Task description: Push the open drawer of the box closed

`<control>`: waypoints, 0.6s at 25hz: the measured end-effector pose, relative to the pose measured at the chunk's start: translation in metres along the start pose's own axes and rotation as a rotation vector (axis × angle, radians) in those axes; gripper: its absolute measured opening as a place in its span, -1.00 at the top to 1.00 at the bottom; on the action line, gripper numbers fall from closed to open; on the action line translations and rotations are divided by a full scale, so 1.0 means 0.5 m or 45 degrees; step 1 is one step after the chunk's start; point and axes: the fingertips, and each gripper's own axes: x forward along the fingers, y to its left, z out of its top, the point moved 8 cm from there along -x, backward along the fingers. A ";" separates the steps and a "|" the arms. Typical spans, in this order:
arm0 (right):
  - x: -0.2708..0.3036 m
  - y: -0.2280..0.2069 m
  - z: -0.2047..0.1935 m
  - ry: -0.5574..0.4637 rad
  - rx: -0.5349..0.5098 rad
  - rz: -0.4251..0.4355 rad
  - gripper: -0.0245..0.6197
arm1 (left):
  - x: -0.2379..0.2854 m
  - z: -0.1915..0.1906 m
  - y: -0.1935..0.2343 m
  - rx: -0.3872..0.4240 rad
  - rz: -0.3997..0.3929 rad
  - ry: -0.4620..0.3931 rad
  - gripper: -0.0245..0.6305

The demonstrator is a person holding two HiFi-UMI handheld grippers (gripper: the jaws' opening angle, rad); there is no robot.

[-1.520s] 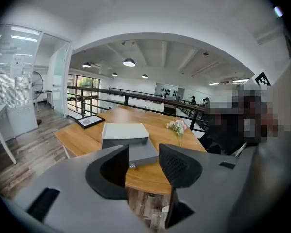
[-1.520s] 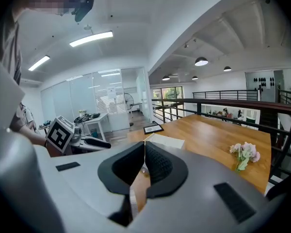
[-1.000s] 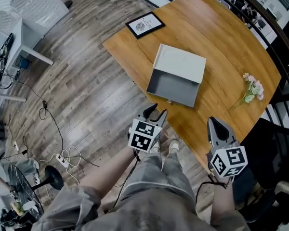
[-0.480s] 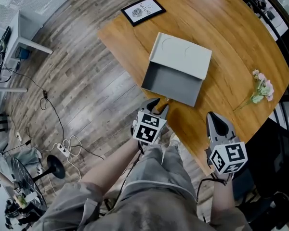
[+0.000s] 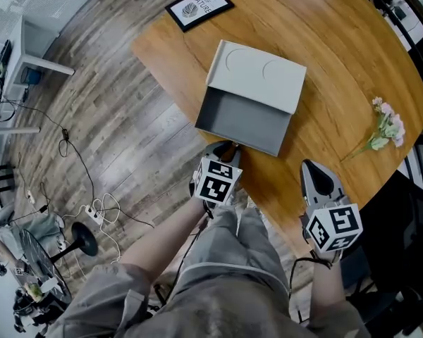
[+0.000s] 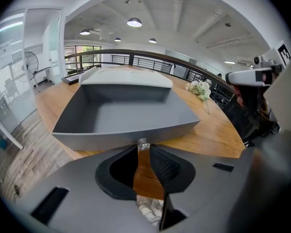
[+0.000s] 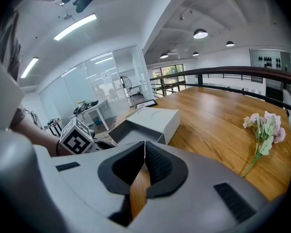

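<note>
Left tongs (image 6: 144, 149) at the knob (image 6: 143, 144), drawer (image 5: 240, 122) wide open toward me.
The box (image 5: 261, 76) sits near my edge of the bench (image 5: 338, 55), its drawer pulled right out. My left tongs have just been closing to a narrow slit, and the small knob sits at their very tips. I see no firm pinch on it. My right tongs (image 7: 144, 144) are pressed together, empty, and hang well apart from the box on its right. My worry is that nothing braces the box. If I push hard on the drawer front, the whole box may slide across the bench instead of taking the drawer in. The knob is small and smooth-looking, so my tips could skid off it. A push off the middle could skew the drawer and jam it halfway.
</note>
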 end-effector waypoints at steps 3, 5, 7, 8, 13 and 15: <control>0.002 -0.012 0.000 0.001 0.007 0.005 0.82 | -0.002 0.001 0.000 -0.014 0.019 -0.008 0.67; 0.003 -0.018 0.000 -0.001 0.012 0.009 0.82 | -0.004 -0.001 -0.003 -0.021 0.036 -0.022 0.68; 0.002 -0.024 0.000 -0.002 0.015 0.012 0.82 | -0.006 0.003 -0.008 -0.021 0.047 -0.044 0.68; 0.002 -0.027 0.002 -0.003 0.016 0.013 0.82 | -0.007 0.008 -0.011 -0.021 0.048 -0.056 0.69; 0.002 -0.045 0.008 0.001 0.026 0.009 0.82 | -0.002 0.040 -0.008 -0.047 0.052 -0.071 0.69; 0.003 -0.048 0.009 0.000 0.031 0.007 0.82 | 0.003 0.048 0.001 -0.040 0.057 -0.068 0.68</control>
